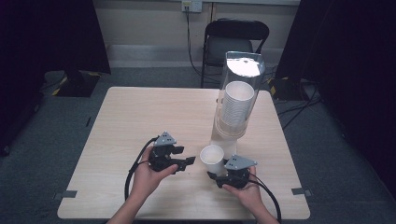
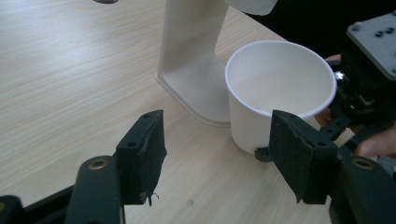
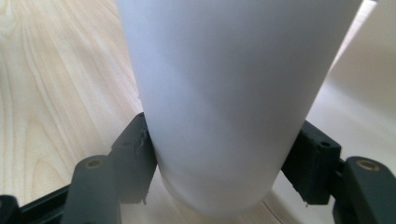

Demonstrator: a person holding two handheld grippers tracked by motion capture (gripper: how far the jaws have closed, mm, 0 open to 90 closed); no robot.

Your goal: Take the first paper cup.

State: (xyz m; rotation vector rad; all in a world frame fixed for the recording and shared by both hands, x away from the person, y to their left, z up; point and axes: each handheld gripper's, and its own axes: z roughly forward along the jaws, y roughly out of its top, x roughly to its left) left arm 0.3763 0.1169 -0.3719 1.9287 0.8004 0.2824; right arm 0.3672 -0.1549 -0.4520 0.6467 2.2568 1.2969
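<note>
Plainly, the white paper cup (image 1: 212,159) you were handling stood upright with its mouth open upward and nothing inside it, its wall smooth and unmarked. It sat near the front of the pale wooden surface (image 1: 140,116), just beside the foot of the cream-coloured dispenser stand (image 1: 226,144). Your right tool (image 1: 216,175) was clenched on the cup low down, one black pad pressed to each side of its wall; in the right gripper view the cup (image 3: 229,93) rose tall between those pads.

Above the stand, the clear plastic dispenser tube (image 1: 243,79) held a nested stack of white paper cups (image 1: 236,107), the lowest one poking out at its bottom end.

Your left tool (image 1: 187,161) was released, its jaws apart with nothing between them, and it pointed across at the cup from the left, a short way off. In the left gripper view the cup (image 2: 275,93) showed beyond the two black pads (image 2: 144,154), untouched by them. Your right hand (image 1: 247,189) rested low at the front edge, gripping its tool from behind; your left hand (image 1: 147,175) held its tool raised off the surface.
</note>
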